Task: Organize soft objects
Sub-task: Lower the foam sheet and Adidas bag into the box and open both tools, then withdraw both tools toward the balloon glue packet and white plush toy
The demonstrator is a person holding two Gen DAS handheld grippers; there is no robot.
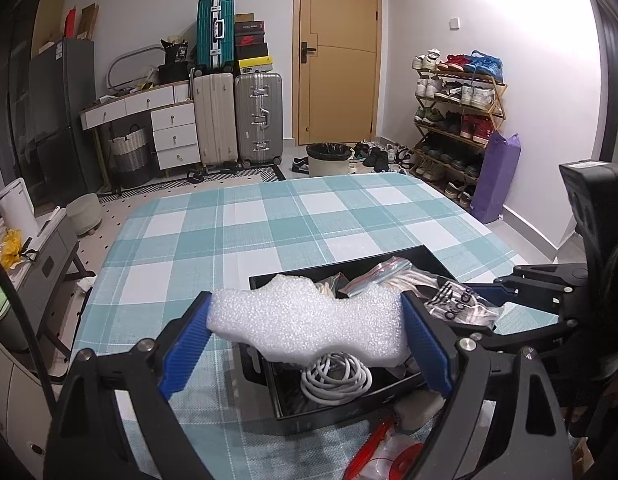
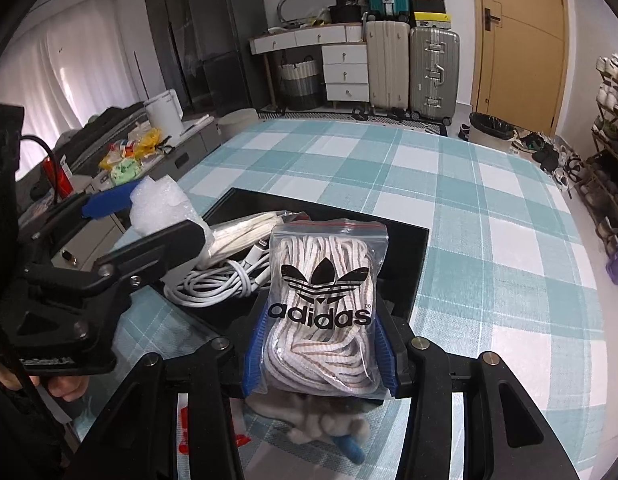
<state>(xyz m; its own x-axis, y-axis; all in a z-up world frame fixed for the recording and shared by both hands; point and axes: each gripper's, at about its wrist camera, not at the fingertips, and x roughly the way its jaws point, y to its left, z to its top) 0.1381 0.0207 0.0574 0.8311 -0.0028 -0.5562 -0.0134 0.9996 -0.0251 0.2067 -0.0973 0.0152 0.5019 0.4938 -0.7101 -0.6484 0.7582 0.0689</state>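
Now, line by line:

Left claw [image 1: 305, 320]: clamped on a white foam piece [image 1: 309, 320], one blue pad pressing each end.
Right claw [image 2: 319, 344]: clamped on a clear zip bag of laces [image 2: 323, 304], pinched low at both sides, logo facing up.
Just beneath both claws: black box [image 1: 425, 254], open-topped, on a checked tablecloth [image 2: 469, 200].
Inside the box: coiled white cable [image 1: 335, 380], another zip bag [image 1: 379, 276], a pale bundle beside the cable.
Nearer than the right claw: fluffy pale thing and something blue on the cloth, blurred.
Step in hand, by judgement: lowering foam and bag into the box.
Doing it well: lower until the load rests on the contents, then release; foam flat over the cable; bag into the free far corner; claws kept apart, since close together here.
Risk: foam springing out if dropped from height.
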